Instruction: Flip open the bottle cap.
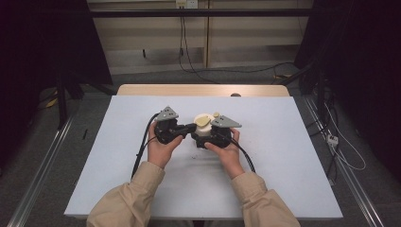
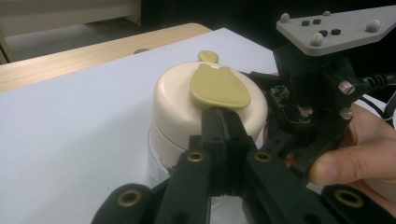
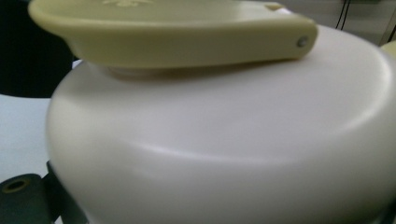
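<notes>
Left gripper [image 2: 223, 122] clenched, 2 jaws pressed together on the edge of the yellow flap [image 2: 218, 87] atop the cream jar [image 1: 204, 126]. Right gripper [image 1: 215, 135] at 3 o'clock of the jar, hugging its side; grip state impossible to tell. Jar mid-table [image 1: 283, 156].

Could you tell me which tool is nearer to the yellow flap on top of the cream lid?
Left. The left tool has its shut jaws touching the yellow flap's edge. The right tool is lower, around the cream lid, beneath the flap.
</notes>
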Demonstrator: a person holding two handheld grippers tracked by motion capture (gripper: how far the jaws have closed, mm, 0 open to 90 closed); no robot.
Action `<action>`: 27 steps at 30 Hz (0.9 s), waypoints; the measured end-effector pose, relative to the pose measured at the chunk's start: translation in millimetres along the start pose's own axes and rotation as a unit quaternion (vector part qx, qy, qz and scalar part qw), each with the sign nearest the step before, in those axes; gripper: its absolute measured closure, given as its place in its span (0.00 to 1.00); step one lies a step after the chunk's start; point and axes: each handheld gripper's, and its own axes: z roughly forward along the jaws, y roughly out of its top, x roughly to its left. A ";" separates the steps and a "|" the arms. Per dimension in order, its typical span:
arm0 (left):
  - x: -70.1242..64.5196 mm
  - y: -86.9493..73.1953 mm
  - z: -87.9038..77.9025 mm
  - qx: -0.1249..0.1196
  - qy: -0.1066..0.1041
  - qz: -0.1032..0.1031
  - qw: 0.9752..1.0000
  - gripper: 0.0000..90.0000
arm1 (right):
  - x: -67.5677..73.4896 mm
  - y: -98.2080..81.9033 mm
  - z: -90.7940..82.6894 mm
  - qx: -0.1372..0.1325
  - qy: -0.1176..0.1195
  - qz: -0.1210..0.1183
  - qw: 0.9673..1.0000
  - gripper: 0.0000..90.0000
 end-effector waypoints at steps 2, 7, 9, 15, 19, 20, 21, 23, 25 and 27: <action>-0.6 1.1 0.2 0.001 0.000 0.001 1.000 1.00 | 0.0 0.0 0.0 0.000 0.000 0.000 1.000 0.07; -1.8 3.7 0.5 -0.002 -0.002 0.002 1.000 1.00 | 0.1 0.0 0.0 0.000 0.000 0.000 1.000 0.07; -2.6 5.0 0.9 -0.001 -0.002 0.004 1.000 1.00 | 0.1 0.0 0.0 0.000 0.000 0.000 1.000 0.07; -3.4 7.5 2.0 -0.004 -0.002 0.003 1.000 1.00 | 0.0 0.0 0.0 0.000 0.000 0.000 1.000 0.07; -3.1 8.9 1.6 -0.005 -0.002 0.003 1.000 1.00 | 0.0 0.0 0.0 0.000 0.000 0.000 1.000 0.07; -3.2 9.3 1.6 -0.006 -0.003 0.002 1.000 1.00 | 0.1 0.0 0.0 0.000 0.000 0.000 1.000 0.07; -3.5 9.9 1.5 -0.006 -0.003 0.002 1.000 1.00 | 0.1 0.0 0.0 0.000 0.000 0.000 1.000 0.07; -4.2 11.2 1.7 -0.006 -0.002 0.005 1.000 1.00 | 0.0 0.0 0.0 0.000 0.000 0.000 1.000 0.07; -4.4 12.0 1.8 -0.008 -0.003 0.003 1.000 1.00 | -0.1 0.0 0.0 0.000 0.000 0.000 1.000 0.07; -4.2 12.7 1.8 -0.009 -0.003 0.002 1.000 1.00 | -0.1 0.0 0.0 0.000 0.000 0.000 1.000 0.07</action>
